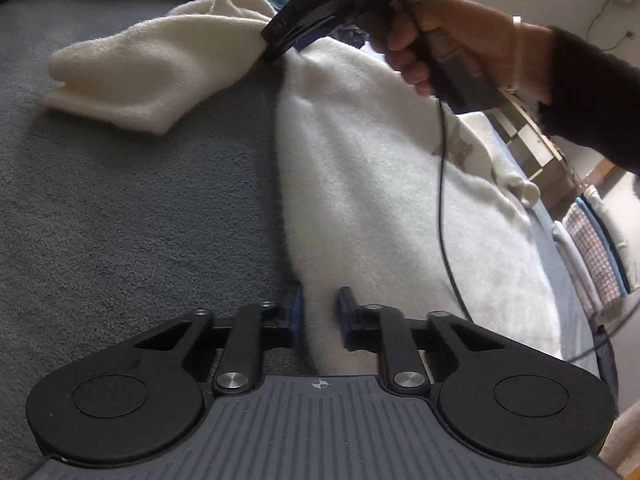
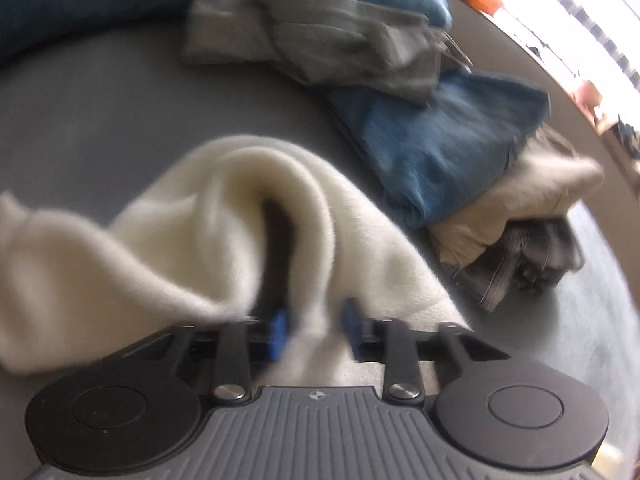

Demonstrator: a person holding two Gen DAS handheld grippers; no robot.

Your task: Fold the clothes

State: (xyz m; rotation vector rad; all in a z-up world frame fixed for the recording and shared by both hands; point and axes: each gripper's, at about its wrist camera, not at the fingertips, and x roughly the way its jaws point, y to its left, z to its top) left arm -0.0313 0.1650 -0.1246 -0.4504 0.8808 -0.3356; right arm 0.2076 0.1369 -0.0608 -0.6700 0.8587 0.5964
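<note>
Left gripper (image 1: 318, 312) fingers clamped on cream fleece sweater (image 1: 380, 184) hem; right gripper (image 2: 316, 328) pinches its shoulder. Sleeve unfolded, folding barely begun; crumpled clothes pile (image 2: 440, 140) waits.

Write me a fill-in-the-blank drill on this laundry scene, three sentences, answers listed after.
1. Both claws grip the same fluffy ____ garment.
2. In the right wrist view, a folded ____ cloth lies between the grey-green garment and the beige one.
3. The left claw pinches the garment's edge; the right claw pinches it near the ____.

Answers: white; blue; sleeve
</note>
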